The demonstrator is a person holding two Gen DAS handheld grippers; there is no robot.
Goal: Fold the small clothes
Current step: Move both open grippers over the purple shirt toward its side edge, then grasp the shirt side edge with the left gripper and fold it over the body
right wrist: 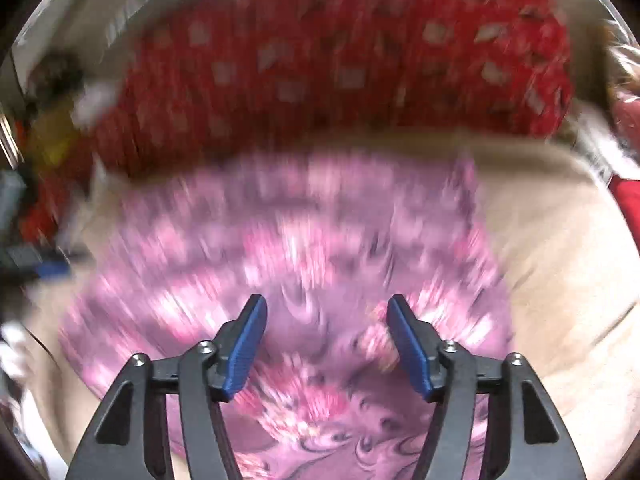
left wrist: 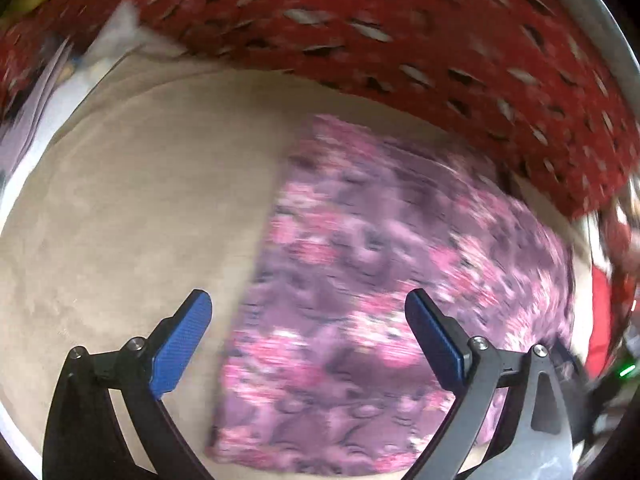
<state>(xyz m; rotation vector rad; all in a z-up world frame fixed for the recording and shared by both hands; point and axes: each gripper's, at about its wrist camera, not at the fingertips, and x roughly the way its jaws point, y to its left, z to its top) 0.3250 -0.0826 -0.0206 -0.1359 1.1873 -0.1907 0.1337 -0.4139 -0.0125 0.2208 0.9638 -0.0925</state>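
Nearest in the left wrist view, the left gripper (left wrist: 308, 304) shows two black arms tipped with blue ribbed pads (left wrist: 182, 346), spread wide apart with nothing between them. One pad hangs over bare surface, the other over cloth.

Beneath and ahead of it lies the folded pink-and-purple floral garment (left wrist: 360, 304), a soft fabric printed with bright pink blossoms on a dusky mauve ground with dark swirling lines. It rests flat in a roughly rectangular shape, its left edge straight and crisp against the beige suede-like surface (left wrist: 140, 208) that carries it. Its right part blurs out, so the edge there cannot be made out.

In the right wrist view, the right gripper (right wrist: 327, 320) is directly above the same garment (right wrist: 288, 248), its blue pads (right wrist: 246, 350) parted with a clear gap and gripping nothing. Heavy motion blur smears the print into streaks, though curling dark lines are legible near the bottom edge of the frame. The cloth fills the middle of the view, with the beige surface (right wrist: 560, 264) bare to the right.

Farther back, along the far edge of the beige surface, a red fabric with pale, leaf-like patches (left wrist: 400, 32) spans the width of both views (right wrist: 320, 60).
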